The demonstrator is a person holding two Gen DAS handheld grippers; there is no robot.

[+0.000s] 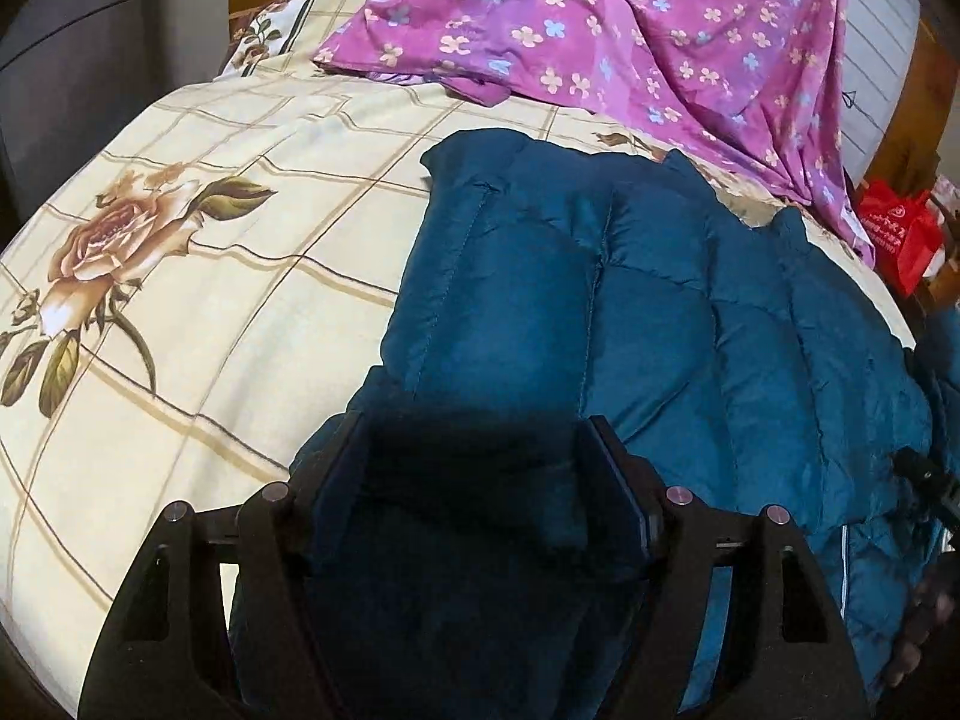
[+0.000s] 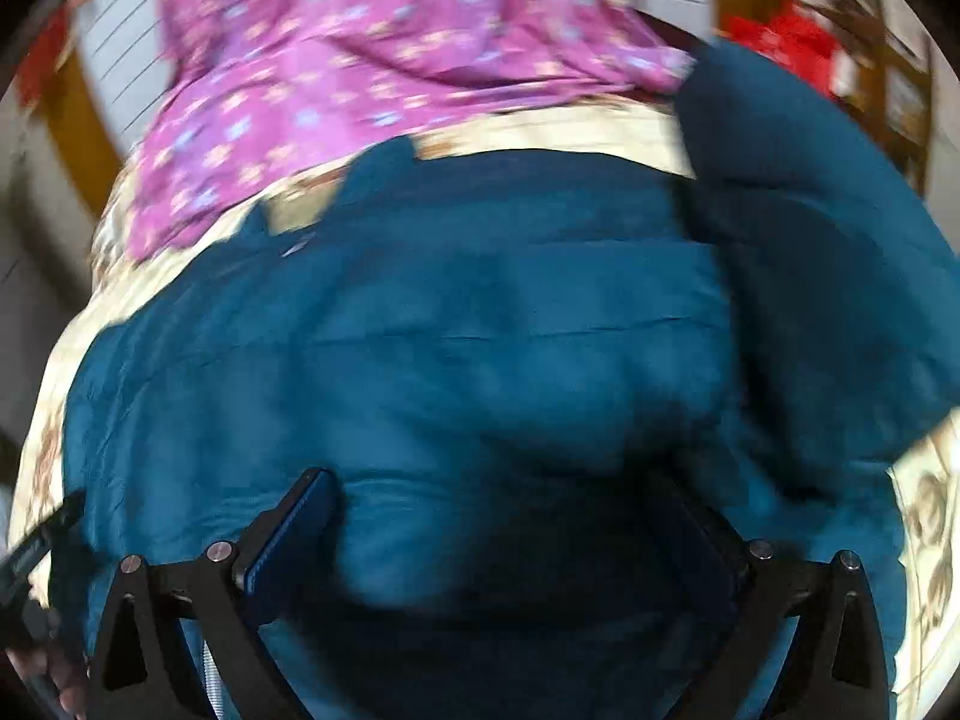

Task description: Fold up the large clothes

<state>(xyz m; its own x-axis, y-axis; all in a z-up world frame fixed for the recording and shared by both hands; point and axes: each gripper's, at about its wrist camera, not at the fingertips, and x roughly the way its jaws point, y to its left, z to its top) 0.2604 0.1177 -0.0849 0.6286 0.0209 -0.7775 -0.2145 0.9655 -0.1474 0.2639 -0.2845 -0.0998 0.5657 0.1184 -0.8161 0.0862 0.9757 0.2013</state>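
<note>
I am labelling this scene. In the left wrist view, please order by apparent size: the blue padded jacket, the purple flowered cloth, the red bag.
1. blue padded jacket, though nearness to the camera enlarges it
2. purple flowered cloth, farther away, partly cropped
3. red bag, clearly smallest

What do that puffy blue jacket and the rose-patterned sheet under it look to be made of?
The puffy teal-blue quilted jacket looks like smooth, slightly shiny synthetic shell, stitched into padded channels. The cream rose-printed bedsheet seems matte woven cloth, probably cotton, lying flat and dull.
</note>
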